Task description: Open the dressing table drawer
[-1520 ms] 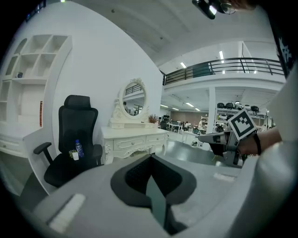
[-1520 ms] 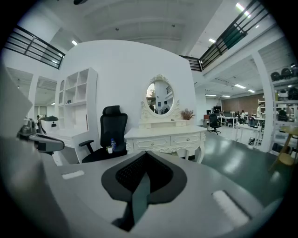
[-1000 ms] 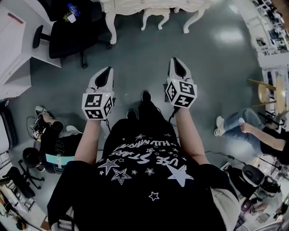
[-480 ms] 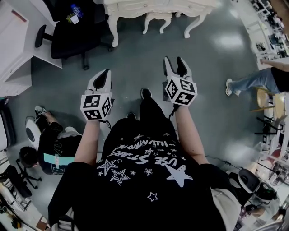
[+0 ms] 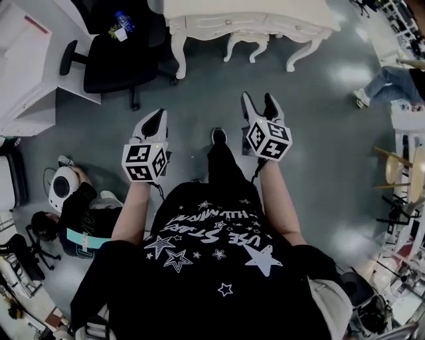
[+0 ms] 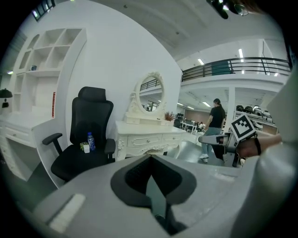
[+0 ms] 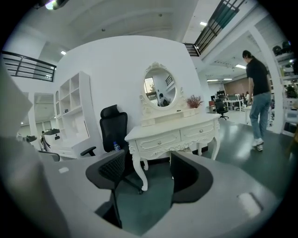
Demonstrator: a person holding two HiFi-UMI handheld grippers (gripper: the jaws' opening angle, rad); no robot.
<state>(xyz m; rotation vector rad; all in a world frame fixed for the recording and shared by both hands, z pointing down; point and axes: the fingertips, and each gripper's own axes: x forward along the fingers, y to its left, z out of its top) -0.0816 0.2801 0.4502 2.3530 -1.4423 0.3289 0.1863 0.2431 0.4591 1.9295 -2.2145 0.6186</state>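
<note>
Though shut and untouched, dressing table drawer (image 7: 158, 141) listed first: one of a row of carved white fronts, each with a small round knob, set under the top of the dressing table (image 5: 247, 9). Located at the top edge of the head view, well apart from both tools, with bare grey floor (image 5: 199, 93) between. Long axis of table and of each front running left to right across that view. Fronts facing down the picture, toward the holder, so pull direction judged straight back along the line of approach. Seen at a slant in the right gripper view, oval mirror (image 7: 160, 88) above, left end nearer. Right gripper (image 5: 259, 103): jaws spread wide, empty, the table's near front leg showing between them. Left gripper (image 5: 155, 119): jaws pressed together, nothing between them, aimed more toward the black office chair (image 5: 118, 58) beside the table. Step in hand, by judgement: approach. For a clean job: close the gap first, square up to the front, bring the spread right jaws level with one knob, pinch on the knob only. Then draw straight out along the drawer's run, not sideways or upward, to avoid jamming. Choice among the fronts not settled by the task wording.
</note>
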